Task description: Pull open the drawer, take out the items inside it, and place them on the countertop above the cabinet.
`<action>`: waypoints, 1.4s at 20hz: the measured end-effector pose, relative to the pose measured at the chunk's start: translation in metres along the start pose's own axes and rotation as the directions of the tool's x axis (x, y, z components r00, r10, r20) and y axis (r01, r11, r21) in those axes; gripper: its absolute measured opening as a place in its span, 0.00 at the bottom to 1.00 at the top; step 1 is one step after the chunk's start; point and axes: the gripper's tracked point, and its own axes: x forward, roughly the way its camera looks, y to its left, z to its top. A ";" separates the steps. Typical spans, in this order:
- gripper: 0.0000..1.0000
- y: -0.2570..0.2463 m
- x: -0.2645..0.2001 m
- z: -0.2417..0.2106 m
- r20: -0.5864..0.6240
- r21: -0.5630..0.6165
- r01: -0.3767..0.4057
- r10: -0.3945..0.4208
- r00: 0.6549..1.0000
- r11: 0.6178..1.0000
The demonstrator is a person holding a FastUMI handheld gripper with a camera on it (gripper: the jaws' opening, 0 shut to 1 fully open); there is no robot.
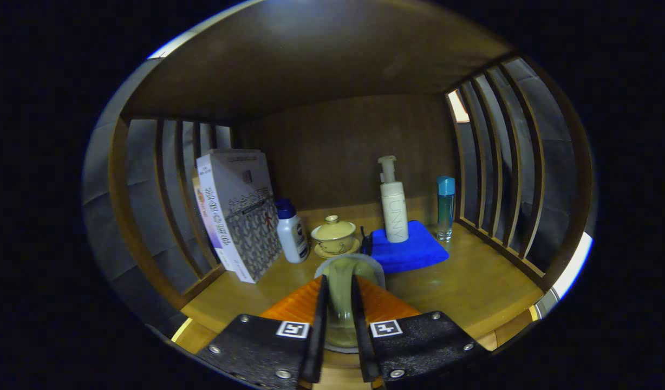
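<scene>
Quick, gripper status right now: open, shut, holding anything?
Gripper: shut on a clear glass cup, held over the countertop.

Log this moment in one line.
gripper: shut on clear cup | above countertop | ahead: lidded teacup, blue cloth

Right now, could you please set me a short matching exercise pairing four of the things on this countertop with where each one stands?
Things:
1. pump bottle
2. lidded cup
3. books
4. glass item

Places:
A. leaning by the left slats
B. between the gripper fingers
C. on the blue cloth
D. on a saucer, beyond the fingers

Pairs: 1-C, 2-D, 3-A, 4-B
</scene>
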 end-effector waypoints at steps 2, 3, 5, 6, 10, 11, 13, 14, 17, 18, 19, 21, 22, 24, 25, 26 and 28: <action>0.64 -0.004 -0.001 0.001 0.016 -0.014 0.027 -0.027 1.000 1.000; 0.74 -0.007 -0.003 0.001 0.027 -0.024 0.044 -0.043 0.999 0.999; 0.95 -0.007 -0.014 0.006 0.051 -0.038 0.047 -0.045 0.998 0.998; 0.95 -0.006 -0.021 0.009 0.066 -0.041 0.044 -0.041 0.997 0.998; 0.95 -0.005 -0.063 0.020 0.141 -0.057 0.058 -0.050 0.989 0.997; 0.95 -0.001 -0.075 0.020 0.154 -0.067 0.054 -0.043 0.987 0.996; 0.95 0.008 -0.098 0.021 0.181 -0.095 0.030 -0.013 0.983 0.995; 0.95 0.010 -0.111 0.020 0.194 -0.107 0.020 0.001 0.981 0.994; 0.95 0.014 -0.145 0.011 0.233 -0.118 0.018 0.010 0.972 0.993; 0.95 0.015 -0.155 0.005 0.232 -0.117 0.015 0.012 0.973 0.993; 0.95 0.016 -0.163 0.002 0.234 -0.114 0.010 0.017 0.972 0.993; 0.94 0.016 -0.176 -0.010 0.231 -0.106 0.007 0.018 0.973 0.994; 0.94 0.017 -0.182 -0.016 0.228 -0.102 0.003 0.021 0.973 0.995; 0.94 0.016 -0.192 -0.030 0.220 -0.097 0.008 0.014 0.975 0.995; 0.94 0.016 -0.198 -0.038 0.221 -0.097 0.012 0.010 0.975 0.995; 0.95 0.016 -0.204 -0.044 0.224 -0.100 0.017 0.006 0.975 0.995; 0.95 0.016 -0.217 -0.061 0.221 -0.092 0.022 -0.001 0.975 0.996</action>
